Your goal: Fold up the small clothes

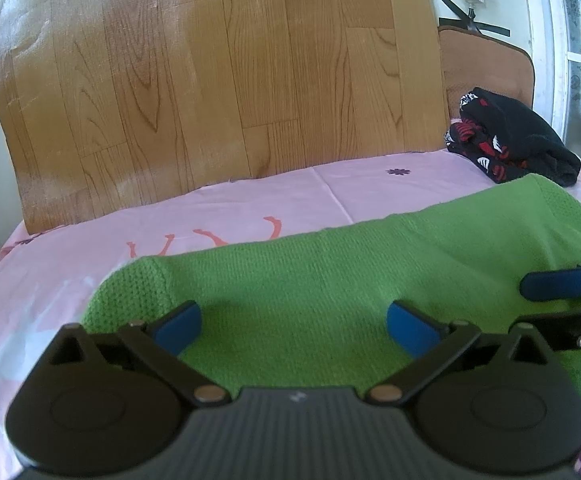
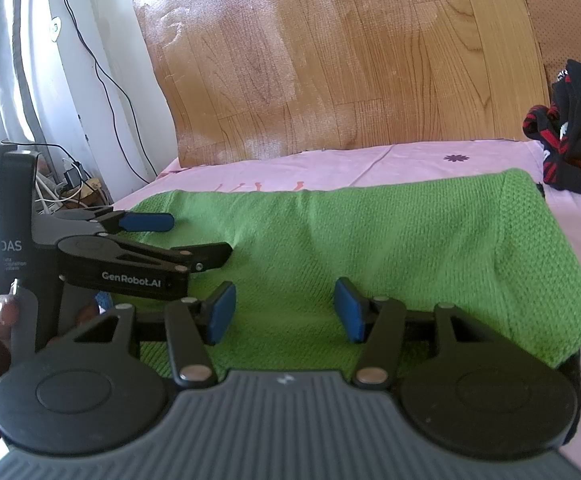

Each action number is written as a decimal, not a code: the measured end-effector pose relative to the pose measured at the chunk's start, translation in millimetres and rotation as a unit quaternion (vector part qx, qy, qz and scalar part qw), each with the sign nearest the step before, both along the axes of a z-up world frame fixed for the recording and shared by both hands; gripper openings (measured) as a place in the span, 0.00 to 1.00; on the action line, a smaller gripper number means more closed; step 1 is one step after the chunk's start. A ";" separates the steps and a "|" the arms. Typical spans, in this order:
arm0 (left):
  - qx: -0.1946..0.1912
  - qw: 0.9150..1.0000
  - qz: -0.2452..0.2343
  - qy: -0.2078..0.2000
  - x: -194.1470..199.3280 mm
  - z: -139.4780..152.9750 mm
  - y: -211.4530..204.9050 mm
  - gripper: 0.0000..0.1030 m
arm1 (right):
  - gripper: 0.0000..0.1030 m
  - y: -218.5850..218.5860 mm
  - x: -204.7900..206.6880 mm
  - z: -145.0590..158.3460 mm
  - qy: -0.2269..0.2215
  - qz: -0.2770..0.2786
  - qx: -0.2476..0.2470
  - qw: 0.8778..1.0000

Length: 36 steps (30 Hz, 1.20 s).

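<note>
Green knit garment (image 1: pixel 330 264) lies beneath both our empty, open grippers, left gripper (image 1: pixel 294 326) and right gripper (image 2: pixel 284 308); careless closing could bunch the fold.

Green knit garment (image 1: pixel 330 264), folded flat, on pink bedsheet (image 1: pixel 250 196)

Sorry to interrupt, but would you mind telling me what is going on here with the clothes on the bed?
A person is folding small clothes on a pink printed bedsheet, working a pair of tongs in each hand. A green knitted garment lies flat, already folded over. The left tongs are wide open above its near edge, holding nothing. The right tongs are also open over it, pads clear of the fabric. A black garment with red and white print sits bundled at the far right.
</note>
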<state>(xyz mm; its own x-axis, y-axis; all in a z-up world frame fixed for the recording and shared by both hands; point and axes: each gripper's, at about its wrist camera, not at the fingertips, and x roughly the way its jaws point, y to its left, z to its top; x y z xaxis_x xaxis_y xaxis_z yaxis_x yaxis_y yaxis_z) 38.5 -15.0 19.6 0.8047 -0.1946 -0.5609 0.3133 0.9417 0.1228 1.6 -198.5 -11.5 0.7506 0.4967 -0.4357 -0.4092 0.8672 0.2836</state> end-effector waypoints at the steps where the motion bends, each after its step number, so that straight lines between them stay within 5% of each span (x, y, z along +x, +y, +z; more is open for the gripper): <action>1: -0.002 1.000 0.000 0.000 -0.3 0.1 0.5 1.00 | 0.56 0.0 0.0 0.0 0.000 0.000 0.000 1.000; 19: -0.034 0.999 -0.005 0.002 1.1 4.1 10.2 1.00 | 0.56 0.0 -0.2 0.0 0.000 -0.001 -0.001 1.000; 36: -0.012 1.000 -0.008 0.008 1.1 3.5 3.5 1.00 | 0.56 0.5 -0.9 0.5 -0.002 0.000 -0.006 1.000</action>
